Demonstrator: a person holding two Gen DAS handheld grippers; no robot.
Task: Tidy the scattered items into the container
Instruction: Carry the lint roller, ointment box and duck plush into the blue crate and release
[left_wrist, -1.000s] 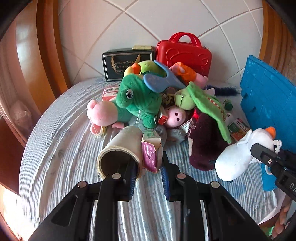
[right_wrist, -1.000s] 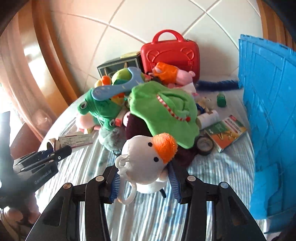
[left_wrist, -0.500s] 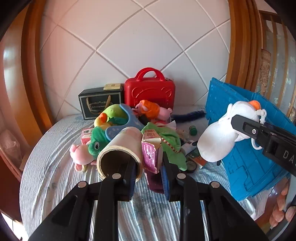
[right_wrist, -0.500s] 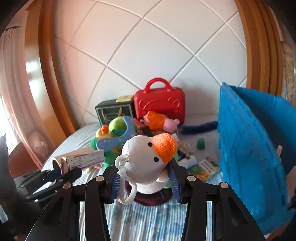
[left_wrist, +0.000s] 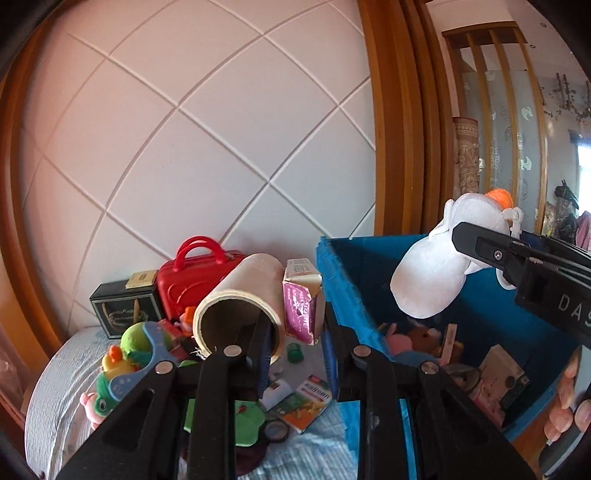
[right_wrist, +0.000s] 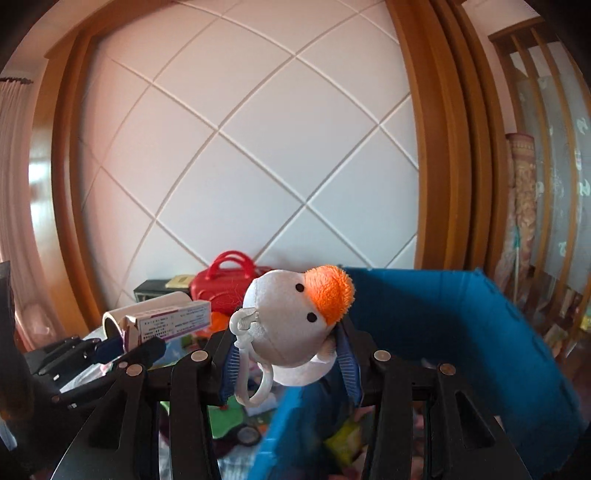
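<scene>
Left gripper (left_wrist: 293, 341) clamped on cardboard tube (left_wrist: 240, 308) and pink carton (left_wrist: 301, 301); right gripper (right_wrist: 290, 356) clamped on white plush (right_wrist: 295, 317). Best released only once clear over blue bin (left_wrist: 480, 291), past its near rim.

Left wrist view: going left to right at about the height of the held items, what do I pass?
Black box → red case → cardboard tube → pink carton → blue crate's near wall → white plush duck → right gripper.
</scene>
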